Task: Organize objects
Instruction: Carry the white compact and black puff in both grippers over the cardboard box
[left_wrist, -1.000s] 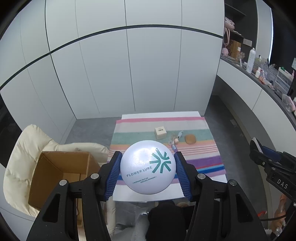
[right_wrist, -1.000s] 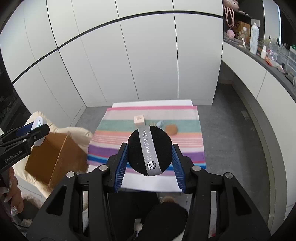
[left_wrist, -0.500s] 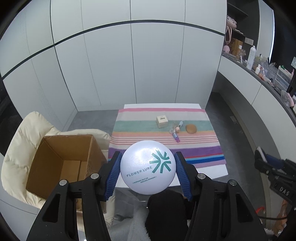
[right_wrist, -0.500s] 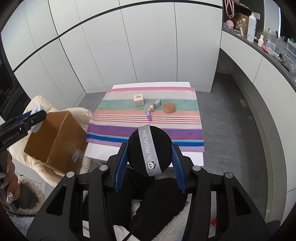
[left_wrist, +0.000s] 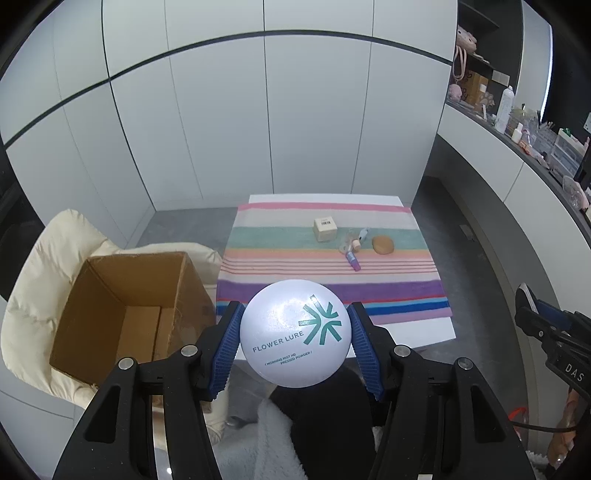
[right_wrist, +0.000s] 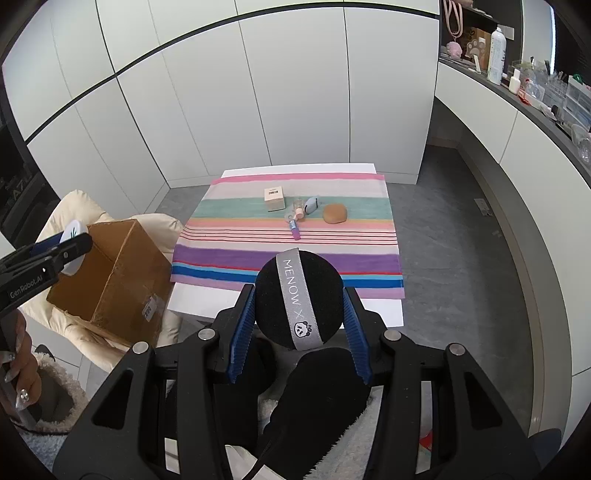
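Cardboard box (left_wrist: 122, 310) open, its visible floor bare cardboard.

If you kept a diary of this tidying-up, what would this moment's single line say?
left tongs: shut on white compact | right tongs: shut on black puff | cardboard box: open, left of table | small items on striped cloth

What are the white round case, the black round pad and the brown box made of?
The white round case looks like glossy plastic: it shows soft glare and crisp printed lettering. The black round pad looks like matte, fuzzy foam or velour, crossed by a woven grey ribbon. The brown box looks like plain corrugated cardboard, with folded flaps and a dull surface.
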